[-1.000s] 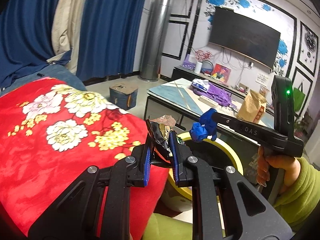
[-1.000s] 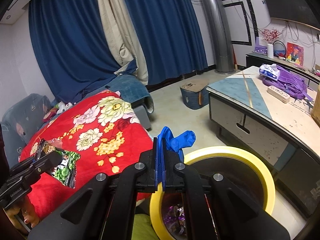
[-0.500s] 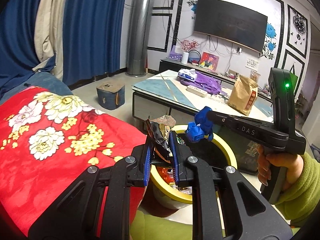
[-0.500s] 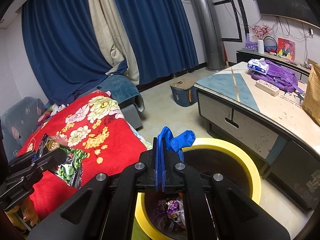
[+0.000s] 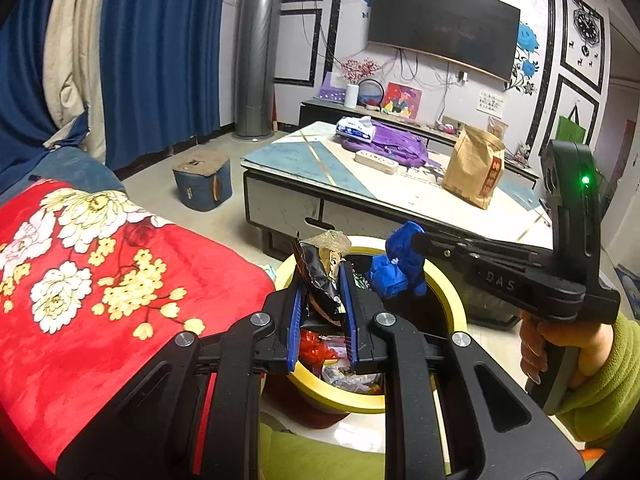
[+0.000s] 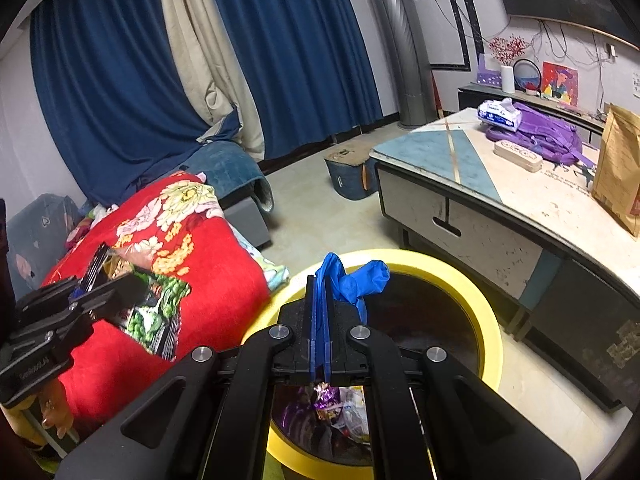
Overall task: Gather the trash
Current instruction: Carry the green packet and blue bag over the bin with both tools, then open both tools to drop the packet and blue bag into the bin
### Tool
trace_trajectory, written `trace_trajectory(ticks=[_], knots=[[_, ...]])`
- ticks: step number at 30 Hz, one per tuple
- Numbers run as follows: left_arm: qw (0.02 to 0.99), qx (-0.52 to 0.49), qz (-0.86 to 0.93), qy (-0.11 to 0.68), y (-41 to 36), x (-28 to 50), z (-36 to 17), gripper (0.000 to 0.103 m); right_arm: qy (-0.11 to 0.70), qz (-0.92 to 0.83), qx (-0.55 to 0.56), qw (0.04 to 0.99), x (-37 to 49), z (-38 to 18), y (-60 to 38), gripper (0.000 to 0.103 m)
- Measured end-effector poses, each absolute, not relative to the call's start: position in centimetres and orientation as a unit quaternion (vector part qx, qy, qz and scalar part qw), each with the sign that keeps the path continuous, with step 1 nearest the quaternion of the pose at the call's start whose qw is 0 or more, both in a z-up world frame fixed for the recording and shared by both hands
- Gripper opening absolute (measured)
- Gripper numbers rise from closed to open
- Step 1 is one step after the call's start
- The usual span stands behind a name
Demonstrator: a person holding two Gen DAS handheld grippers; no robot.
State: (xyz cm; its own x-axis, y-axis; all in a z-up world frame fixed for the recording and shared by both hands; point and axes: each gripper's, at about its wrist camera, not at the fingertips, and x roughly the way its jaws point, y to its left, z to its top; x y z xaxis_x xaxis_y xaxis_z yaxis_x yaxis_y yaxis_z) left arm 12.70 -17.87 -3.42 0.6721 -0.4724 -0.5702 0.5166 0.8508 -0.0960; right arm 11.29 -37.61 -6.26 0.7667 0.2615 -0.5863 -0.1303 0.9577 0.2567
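Note:
My left gripper [image 5: 322,292] is shut on a crumpled dark snack wrapper [image 5: 320,264] that sticks up between its blue pads, just over the near-left rim of the yellow-rimmed trash bin [image 5: 452,300]. In the right wrist view the left gripper [image 6: 116,286] is at the left, and the wrapper [image 6: 154,312] shows a green pea print. My right gripper [image 6: 319,280] is shut on a blue rubber glove [image 6: 356,280] above the bin [image 6: 480,312]. From the left wrist view, the right gripper [image 5: 418,238] reaches in from the right with the glove [image 5: 394,272] hanging over the bin's mouth. Wrappers lie inside the bin.
A red floral blanket [image 5: 100,280] covers the sofa left of the bin. Right behind the bin stands a low coffee table [image 5: 320,164] with a brown paper bag [image 5: 474,168] and a purple bag [image 5: 396,144]. A blue stool [image 5: 202,182] sits on the floor beyond.
Both grippers have moved over toward the bin and sunk a little, still shut on the wrapper and the glove. The bin now lies more directly beneath them.

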Motion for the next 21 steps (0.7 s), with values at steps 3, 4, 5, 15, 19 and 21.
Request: trace_trajectory(ticks=[3, 4, 5, 15, 19, 21], knots=[[0.910, 0.041, -0.274, 0.310, -18.5, 13.2, -3.8, 0.012, 0.331, 0.103, 0.101, 0.933, 11.0, -6.8, -37.9, 0.003], [0.909, 0.042, -0.274, 0.311, -18.7, 13.3, -3.8, 0.012, 0.334, 0.102, 0.101, 0.932, 10.9, -7.0, -38.0, 0.003], [0.908, 0.044, -0.275, 0.313, -18.9, 13.5, -3.9, 0.012, 0.336, 0.101, 0.100, 0.931, 10.9, -7.2, -38.1, 0.003], [0.893, 0.053, -0.284, 0.344, -21.2, 15.4, -5.0, 0.013, 0.358, 0.100, 0.091, 0.924, 10.3, -8.9, -38.1, 0.004], [0.890, 0.062, -0.283, 0.352, -21.9, 15.9, -5.4, 0.013, 0.358, 0.091, 0.093, 0.924, 9.8, -9.4, -38.6, 0.033], [0.890, 0.063, -0.280, 0.354, -22.0, 16.2, -5.5, 0.023, 0.360, 0.084, 0.091, 0.925, 9.7, -9.6, -38.8, 0.033]])
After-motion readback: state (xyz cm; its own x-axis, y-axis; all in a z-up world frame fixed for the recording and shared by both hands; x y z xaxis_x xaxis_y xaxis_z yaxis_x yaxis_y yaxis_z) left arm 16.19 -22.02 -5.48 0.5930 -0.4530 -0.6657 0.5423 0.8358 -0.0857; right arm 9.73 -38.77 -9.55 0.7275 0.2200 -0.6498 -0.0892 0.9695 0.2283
